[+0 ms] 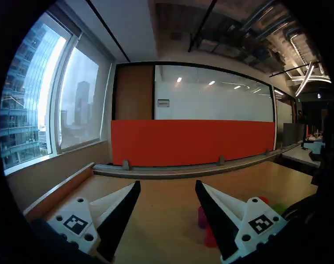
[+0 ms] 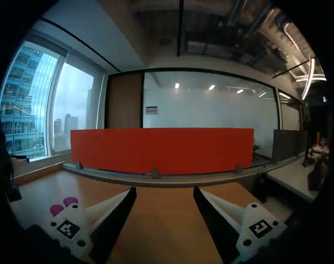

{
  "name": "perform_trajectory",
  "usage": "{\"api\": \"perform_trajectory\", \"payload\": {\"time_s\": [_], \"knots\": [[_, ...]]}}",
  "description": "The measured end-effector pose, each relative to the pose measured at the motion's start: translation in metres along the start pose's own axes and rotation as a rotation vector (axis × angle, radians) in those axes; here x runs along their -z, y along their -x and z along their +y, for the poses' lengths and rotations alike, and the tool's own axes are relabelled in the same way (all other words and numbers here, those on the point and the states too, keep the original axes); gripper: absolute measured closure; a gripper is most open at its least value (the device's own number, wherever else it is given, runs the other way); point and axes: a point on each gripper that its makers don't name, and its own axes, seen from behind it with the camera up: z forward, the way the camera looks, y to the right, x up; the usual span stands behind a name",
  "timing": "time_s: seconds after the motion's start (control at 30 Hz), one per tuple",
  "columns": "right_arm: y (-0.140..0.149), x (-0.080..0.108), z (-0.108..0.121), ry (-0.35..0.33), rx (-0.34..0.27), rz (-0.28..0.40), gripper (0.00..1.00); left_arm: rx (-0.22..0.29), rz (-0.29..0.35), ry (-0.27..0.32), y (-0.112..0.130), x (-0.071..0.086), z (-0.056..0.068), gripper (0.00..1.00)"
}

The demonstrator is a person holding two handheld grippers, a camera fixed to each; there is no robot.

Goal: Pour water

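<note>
The left gripper (image 1: 167,182) and the right gripper (image 2: 165,188) are both wide open and hold nothing over the light wooden table (image 1: 167,220), while near on the right a small purple cup (image 1: 202,217) and a small red cup (image 1: 209,237), half hidden, look light and hard, best pinched by the side, and their insides cannot be seen.
</note>
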Motion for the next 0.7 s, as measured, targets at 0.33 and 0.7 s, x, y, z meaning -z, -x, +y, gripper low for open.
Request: {"api": "perform_trajectory", "payload": {"time_s": [0.33,0.7], "knots": [[-0.032,-0.003,-0.007,-0.03,-0.017,0.005,0.0,-0.012,0.014,0.047,-0.043,-0.006,0.005,0.08],[-0.04,-0.006,-0.014,-0.069,-0.022,-0.015,0.0,-0.043,0.018,0.1,-0.067,-0.01,0.011,0.08]]}}
